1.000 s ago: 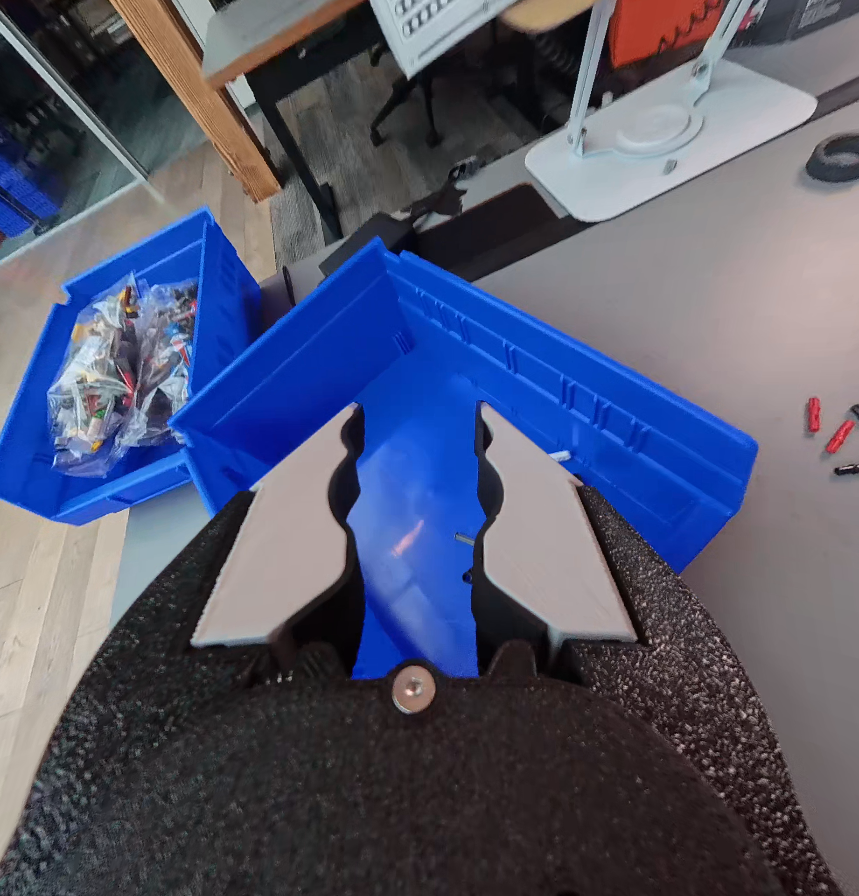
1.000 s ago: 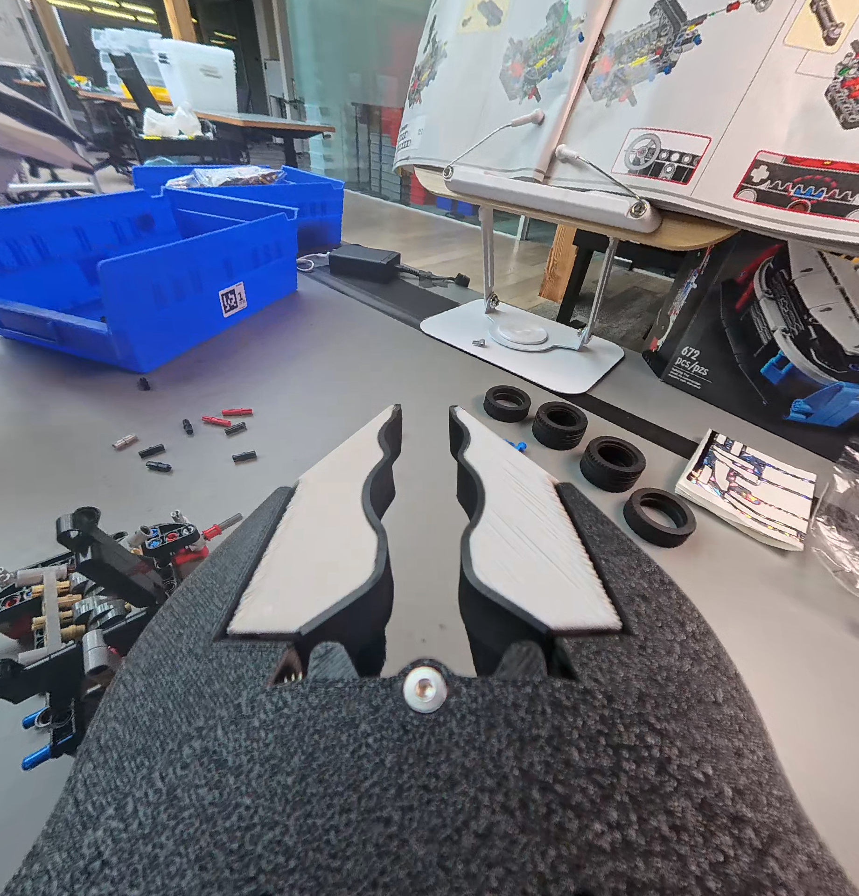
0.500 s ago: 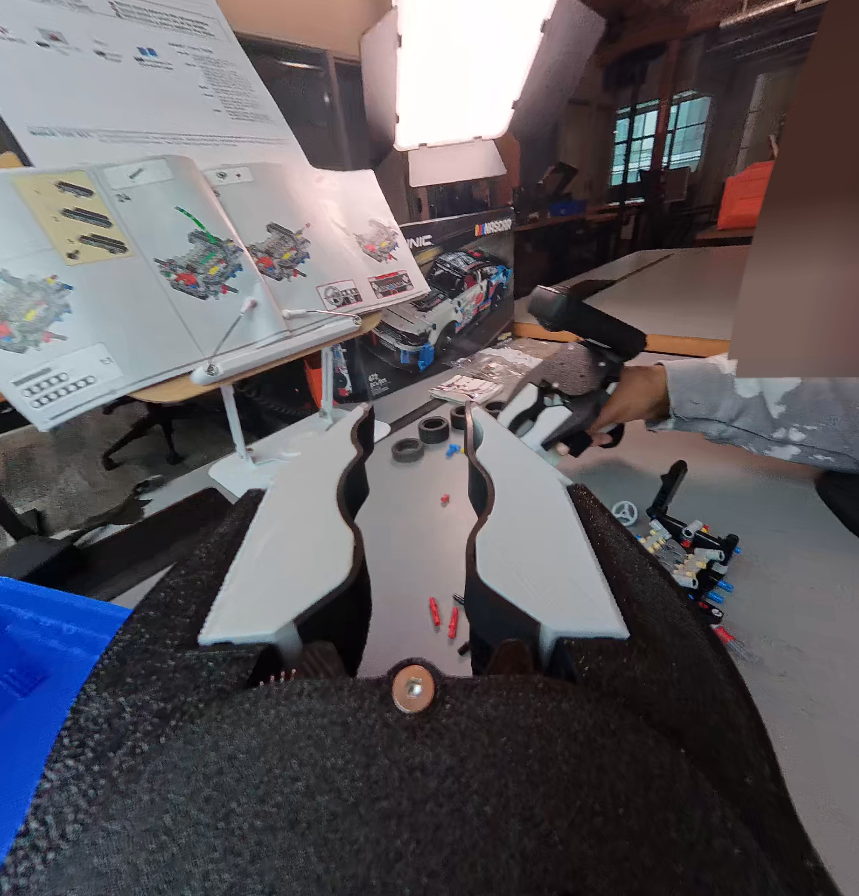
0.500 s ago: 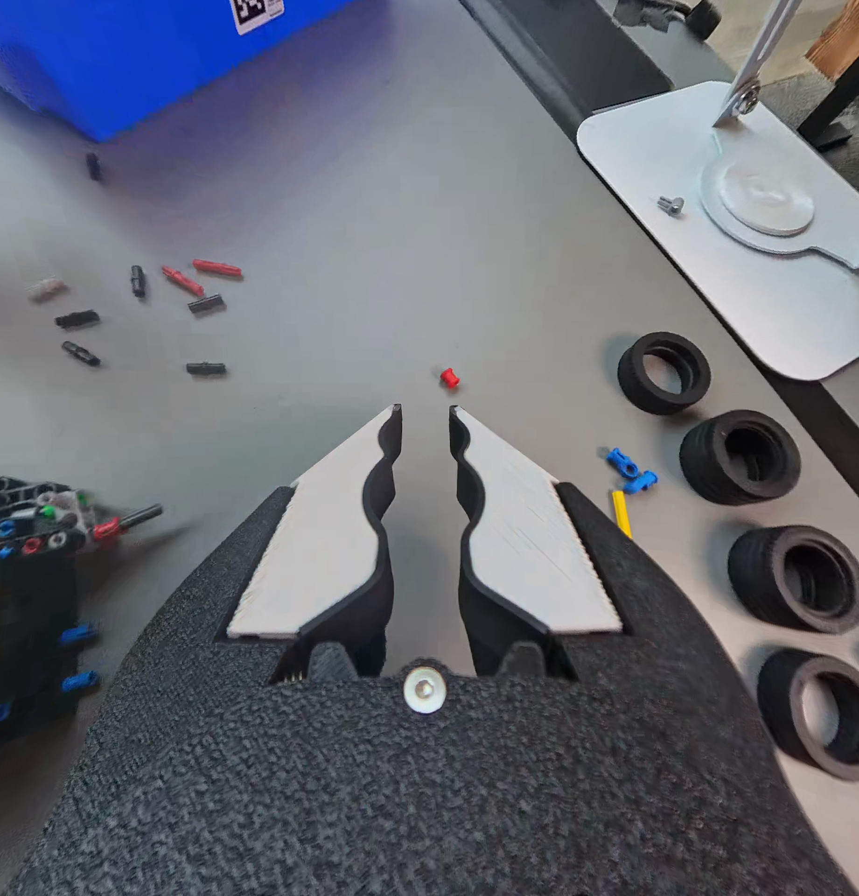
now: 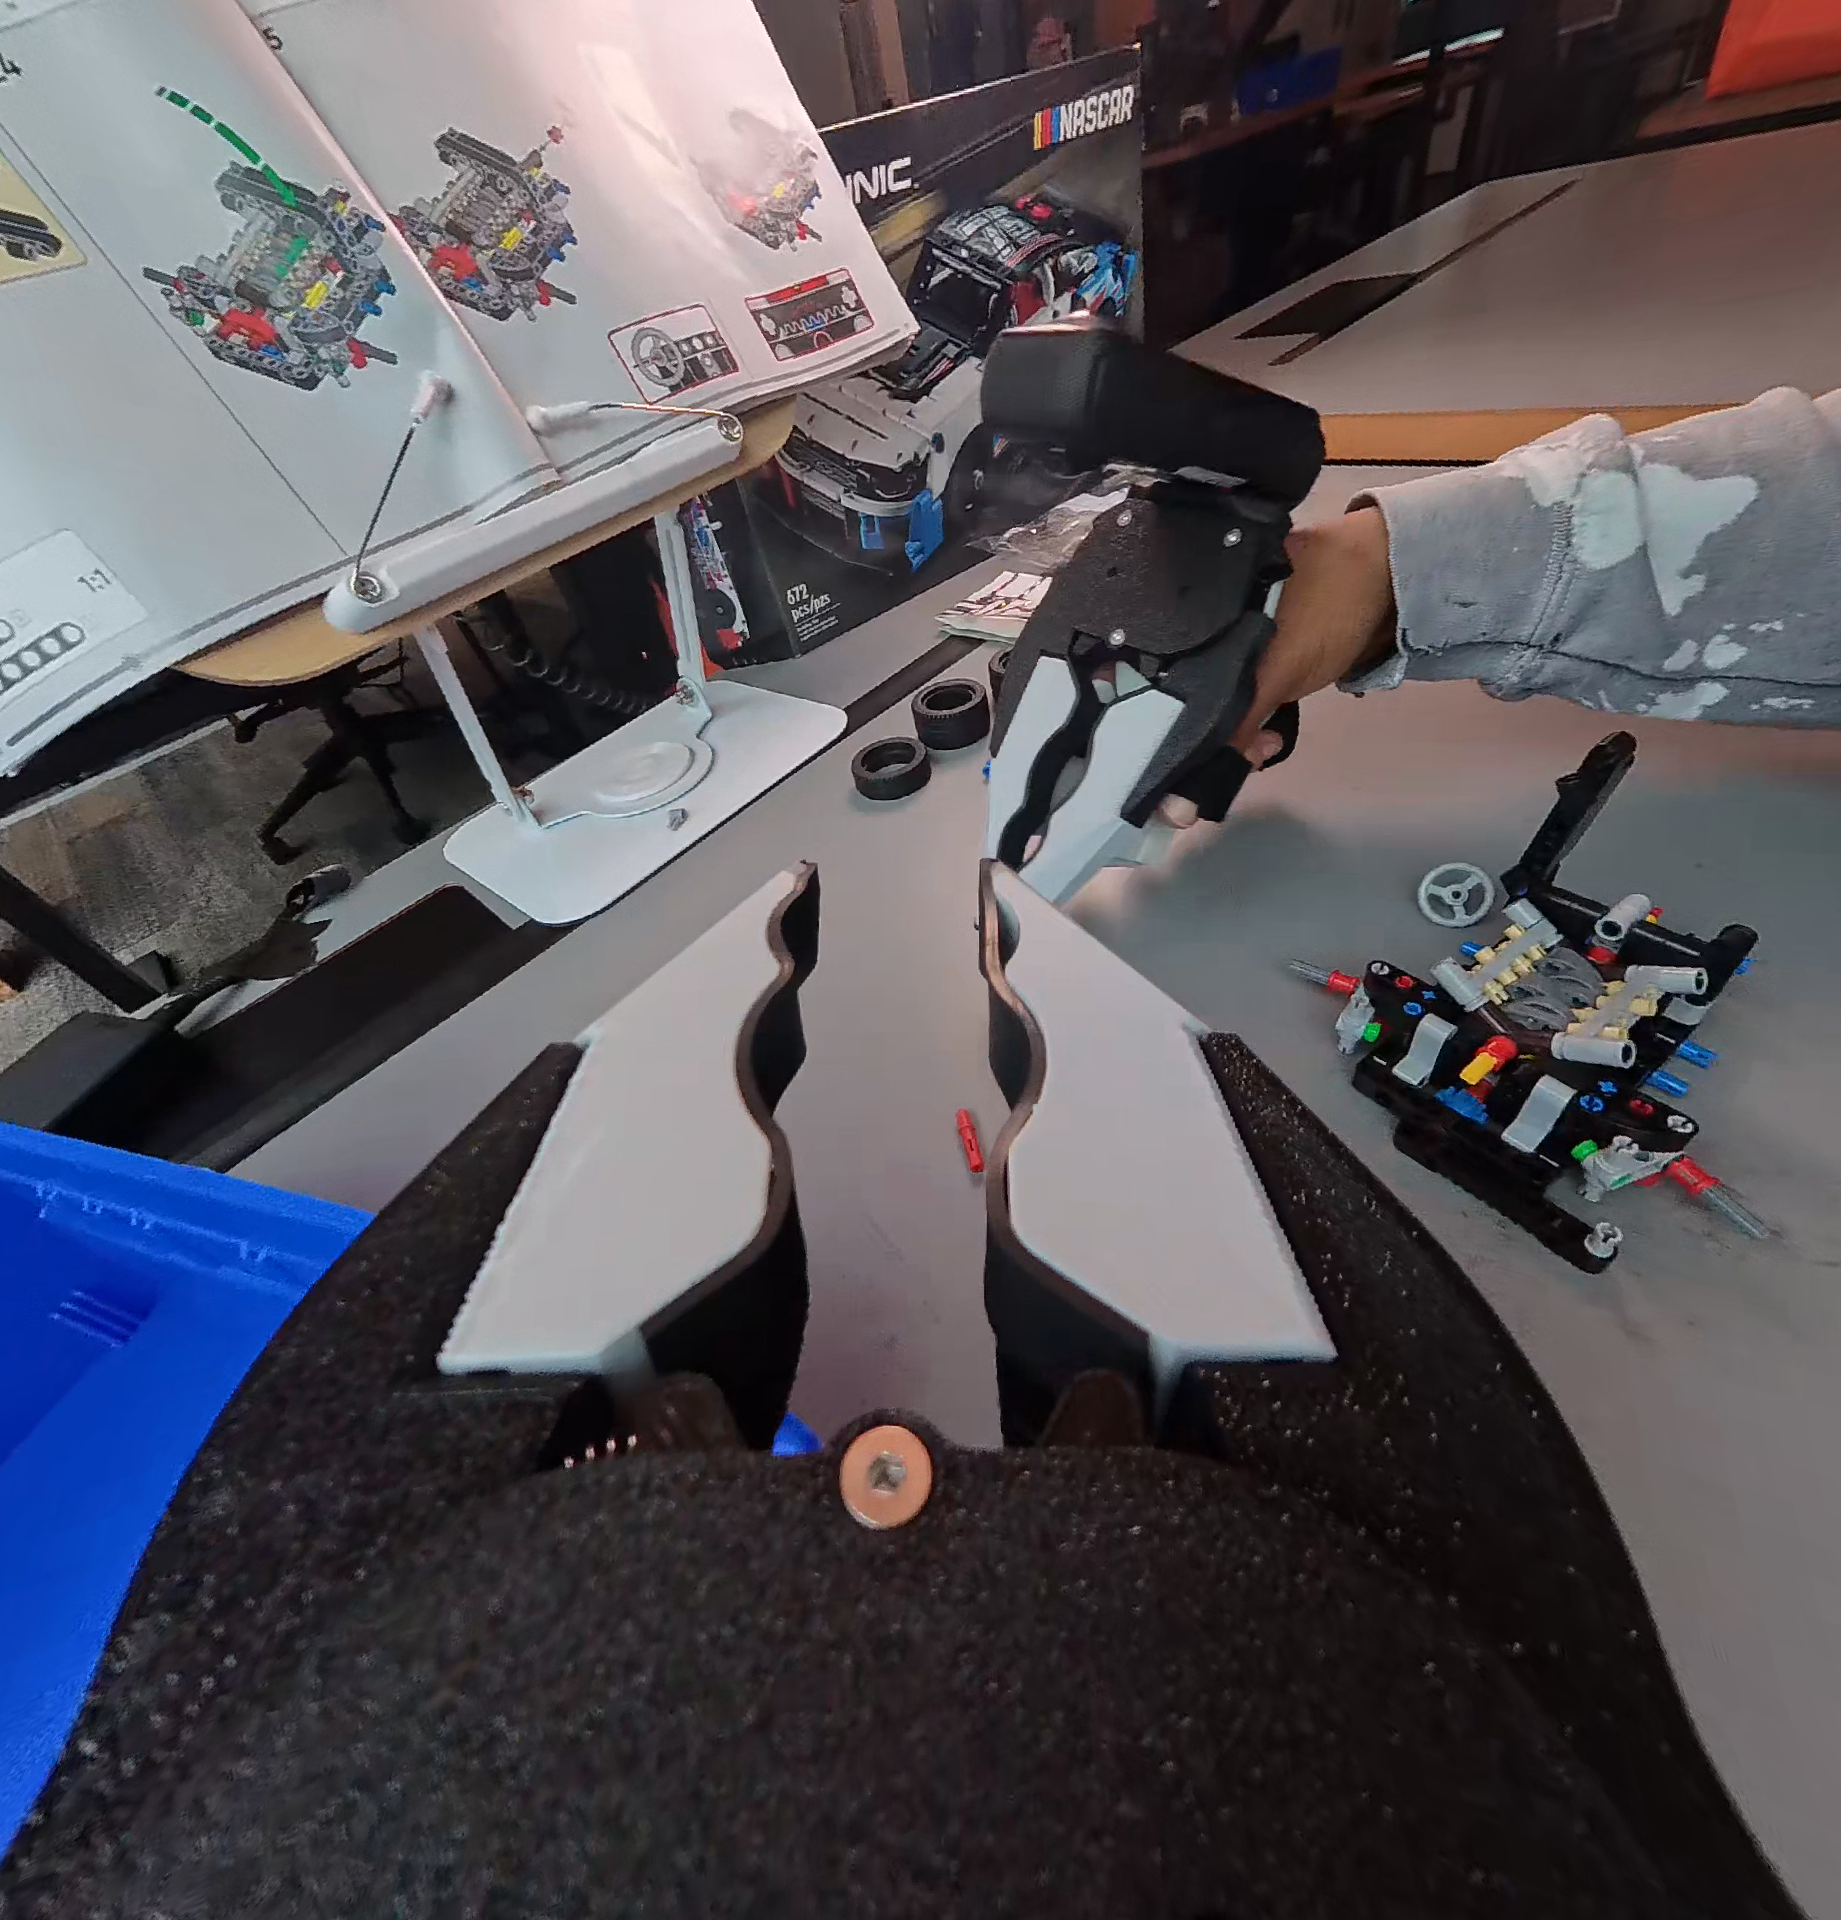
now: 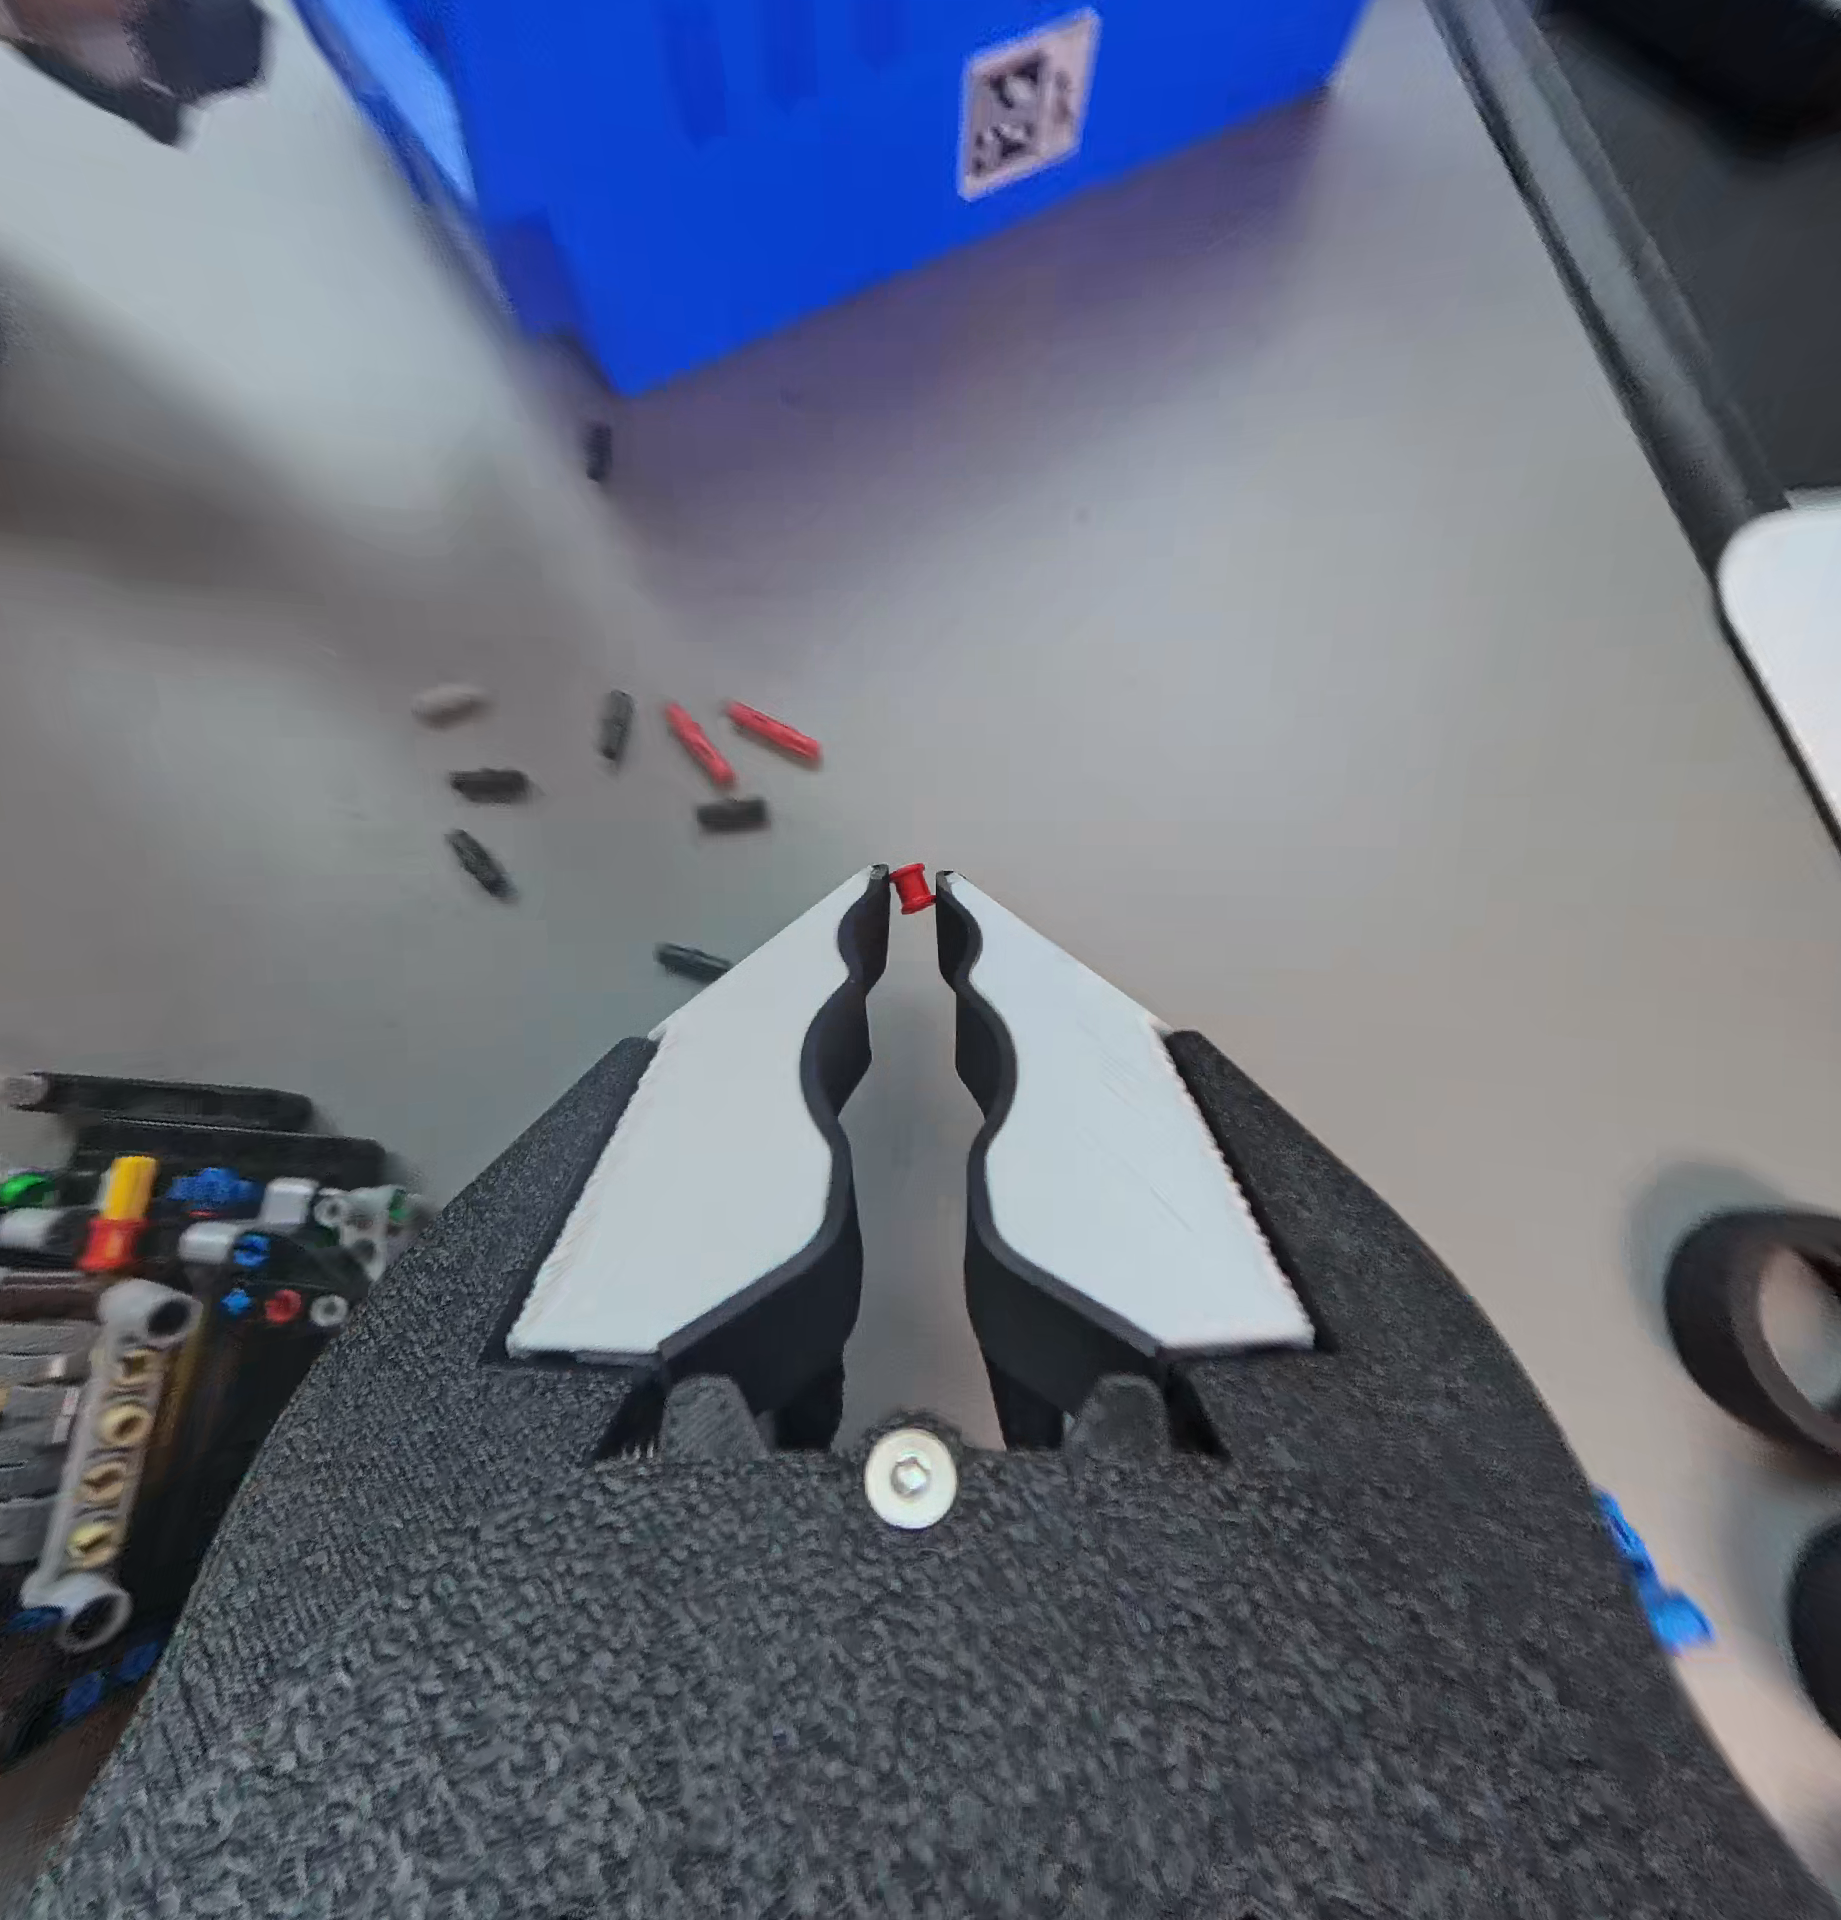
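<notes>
My right gripper points down at the grey table, its fingertips pinched on a small red bush. In the left wrist view the right gripper is held by a hand in a grey sleeve, tips low over the table. My left gripper is open and empty above the table, with a loose red pin on the table showing between its fingers. A partly built black brick model lies to the right; it also shows in the right wrist view.
A blue bin sits at the left gripper's lower left and shows ahead in the right wrist view. Several red and black pins lie loose. Black tyres, a white book stand with a booklet and a car box stand behind. One gripper's finger ends stand about 15 cm off the other's. From either gripper's tips it is about 15 cm to the partly built black brick model. It turns up in the right wrist view as well.
My right gripper moved forward and down to the red bush and narrowed its fingers onto it. My left gripper swung from over the blue bin to face the table and stayed open.
</notes>
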### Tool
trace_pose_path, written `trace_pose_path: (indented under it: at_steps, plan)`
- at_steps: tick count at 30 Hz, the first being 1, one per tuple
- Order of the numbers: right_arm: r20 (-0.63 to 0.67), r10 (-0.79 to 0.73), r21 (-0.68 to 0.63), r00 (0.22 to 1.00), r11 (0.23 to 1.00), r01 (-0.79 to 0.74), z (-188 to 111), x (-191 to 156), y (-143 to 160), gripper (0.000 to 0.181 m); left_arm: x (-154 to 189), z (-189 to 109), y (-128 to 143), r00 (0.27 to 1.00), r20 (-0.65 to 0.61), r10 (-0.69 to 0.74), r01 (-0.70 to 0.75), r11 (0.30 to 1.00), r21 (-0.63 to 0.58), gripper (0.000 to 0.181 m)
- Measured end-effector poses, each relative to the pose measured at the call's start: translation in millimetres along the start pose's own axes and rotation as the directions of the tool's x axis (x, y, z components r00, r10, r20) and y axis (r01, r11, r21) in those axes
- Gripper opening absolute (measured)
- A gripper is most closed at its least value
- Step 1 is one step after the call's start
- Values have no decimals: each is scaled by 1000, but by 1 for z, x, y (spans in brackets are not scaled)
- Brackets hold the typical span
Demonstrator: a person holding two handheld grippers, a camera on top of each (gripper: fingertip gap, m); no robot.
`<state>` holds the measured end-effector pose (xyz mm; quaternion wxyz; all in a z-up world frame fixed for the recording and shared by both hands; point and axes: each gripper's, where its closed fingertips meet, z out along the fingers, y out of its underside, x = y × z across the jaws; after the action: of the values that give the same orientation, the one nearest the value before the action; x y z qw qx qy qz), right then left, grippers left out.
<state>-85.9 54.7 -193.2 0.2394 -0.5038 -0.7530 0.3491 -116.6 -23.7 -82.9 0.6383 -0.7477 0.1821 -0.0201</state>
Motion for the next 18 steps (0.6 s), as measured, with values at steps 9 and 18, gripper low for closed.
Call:
trace_pose_path:
  at_steps: [9,18]
  plan:
    - [122,-87,-17,989,996,90,30,-42,-9,21,-34,-19,-3,997,82,-11,13,1000,-19,30]
    - [-118,179,349,977,928,-128,-105,-15,-16,19,0,-52,78,971,-239,11,-149,809,-568,20]
